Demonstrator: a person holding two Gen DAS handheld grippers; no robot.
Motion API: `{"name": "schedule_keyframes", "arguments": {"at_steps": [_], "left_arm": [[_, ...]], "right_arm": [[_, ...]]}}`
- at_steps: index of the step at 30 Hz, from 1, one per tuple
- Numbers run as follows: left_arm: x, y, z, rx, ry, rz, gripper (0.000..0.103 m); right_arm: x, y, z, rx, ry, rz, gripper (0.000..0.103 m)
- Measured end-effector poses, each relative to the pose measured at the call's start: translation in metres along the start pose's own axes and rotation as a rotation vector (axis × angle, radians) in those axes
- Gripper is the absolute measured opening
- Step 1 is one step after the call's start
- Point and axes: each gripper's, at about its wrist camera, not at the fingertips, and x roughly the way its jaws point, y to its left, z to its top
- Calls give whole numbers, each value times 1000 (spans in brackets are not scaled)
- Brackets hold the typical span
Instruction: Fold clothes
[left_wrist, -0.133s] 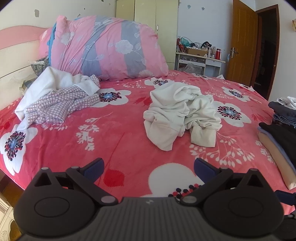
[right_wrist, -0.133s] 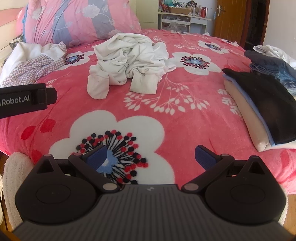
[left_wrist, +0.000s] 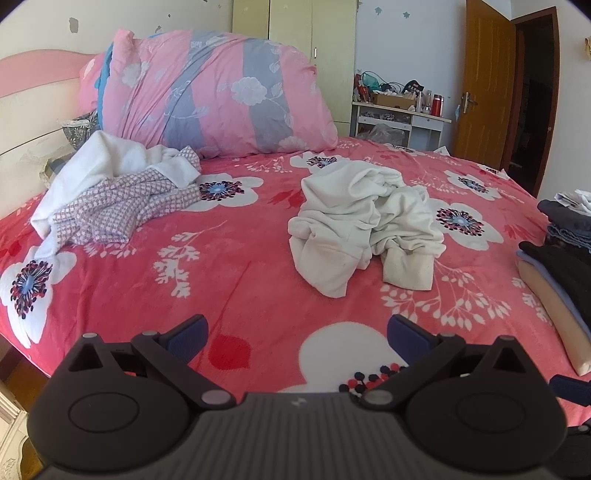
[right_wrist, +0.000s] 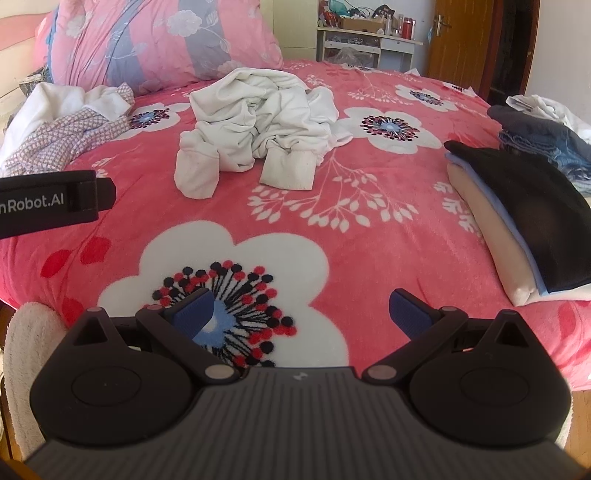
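A crumpled white sweatshirt lies in a heap at the middle of the bed, its cuffs pointing toward me. A white garment tangled with a pink checked one sits at the left near the headboard. My left gripper hovers open over the near edge of the bed, well short of the sweatshirt, nothing between its fingers. My right gripper is open too, empty, above a large white flower print. The left gripper's side also shows in the right wrist view.
The pink floral bedspread covers the bed. A folded stack of black, blue and beige clothes lies at the right edge, with darker unfolded clothes behind. A big pink-grey pillow leans at the head. A cluttered desk and a wooden door stand behind.
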Motion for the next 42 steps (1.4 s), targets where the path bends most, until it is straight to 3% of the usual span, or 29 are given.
{"name": "schedule_keyframes", "arguments": {"at_steps": [17,25,42], "left_arm": [[4,-3,-3,27,11,-29,103],[5,-1,-5,20,13,21,103],[7,7,-5,-6,27,21,103]], "right_arm": [[-2,-5,4,19,-36,-20,102],[-3,-5,4,21,-37,-21,102],[0,-1,5,26,-21,-17,102]]}}
